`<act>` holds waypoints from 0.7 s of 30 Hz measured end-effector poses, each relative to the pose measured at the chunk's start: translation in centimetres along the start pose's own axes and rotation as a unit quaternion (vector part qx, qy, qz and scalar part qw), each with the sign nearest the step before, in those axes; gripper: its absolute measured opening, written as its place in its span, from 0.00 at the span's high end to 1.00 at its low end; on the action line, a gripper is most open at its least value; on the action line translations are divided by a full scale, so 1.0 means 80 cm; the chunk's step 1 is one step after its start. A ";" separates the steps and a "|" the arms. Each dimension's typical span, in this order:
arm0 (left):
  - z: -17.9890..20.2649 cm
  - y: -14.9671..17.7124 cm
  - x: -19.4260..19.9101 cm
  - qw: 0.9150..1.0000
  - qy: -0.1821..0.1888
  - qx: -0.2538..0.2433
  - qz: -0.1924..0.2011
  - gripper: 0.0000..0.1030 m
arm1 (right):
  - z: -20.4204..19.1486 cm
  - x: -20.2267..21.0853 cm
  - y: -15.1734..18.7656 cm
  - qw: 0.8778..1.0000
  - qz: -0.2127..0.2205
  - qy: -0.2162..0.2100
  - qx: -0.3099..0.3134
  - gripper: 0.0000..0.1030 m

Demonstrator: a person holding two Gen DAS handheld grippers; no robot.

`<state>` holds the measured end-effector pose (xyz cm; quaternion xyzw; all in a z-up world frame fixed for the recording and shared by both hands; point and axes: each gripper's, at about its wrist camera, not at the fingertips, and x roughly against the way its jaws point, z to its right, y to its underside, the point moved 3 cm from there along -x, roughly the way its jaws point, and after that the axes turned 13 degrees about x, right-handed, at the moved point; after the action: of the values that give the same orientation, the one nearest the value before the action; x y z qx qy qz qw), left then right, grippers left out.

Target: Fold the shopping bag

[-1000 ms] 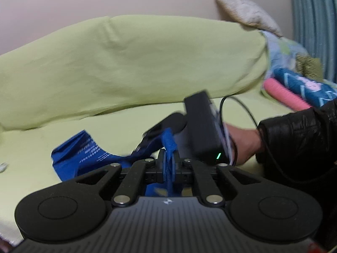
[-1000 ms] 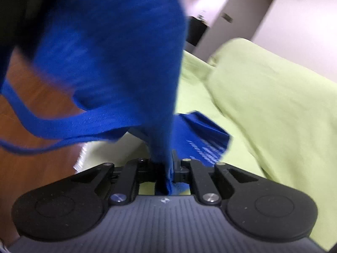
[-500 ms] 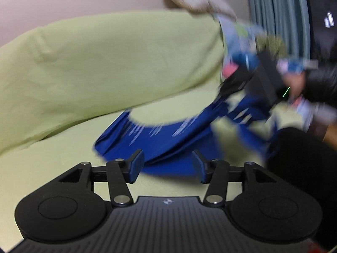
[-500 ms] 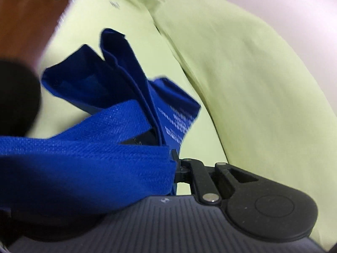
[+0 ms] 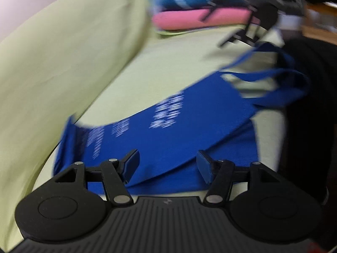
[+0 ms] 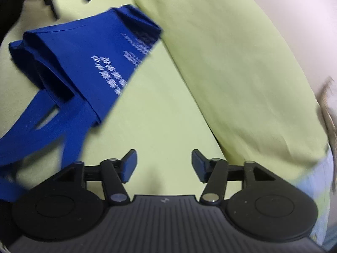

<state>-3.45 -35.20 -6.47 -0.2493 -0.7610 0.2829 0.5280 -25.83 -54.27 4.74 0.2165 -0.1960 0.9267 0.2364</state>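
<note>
- Left gripper (image 5: 167, 165): was clamped on blue fabric shopping bag (image 5: 189, 126); jaws now opening, empty.
- Right gripper (image 6: 164, 164): likewise released, opening; bag lies on green cover (image 6: 168, 116).

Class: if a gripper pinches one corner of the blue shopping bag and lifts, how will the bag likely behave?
Probably floppy: the blue shopping bag lies creased on the green cover, so it would likely drape. Its loose handles would probably dangle. It looks thin, so likely light.
</note>
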 end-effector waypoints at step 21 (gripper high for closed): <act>-0.016 -0.057 -0.018 0.996 0.065 -0.059 0.014 0.39 | -0.089 0.106 -0.036 0.963 0.123 -0.097 -0.220 0.35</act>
<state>-2.12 -39.22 -3.93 -0.3087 -0.7371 0.2279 0.5563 -33.28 -45.64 3.82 0.2225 -0.4420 0.8572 0.1424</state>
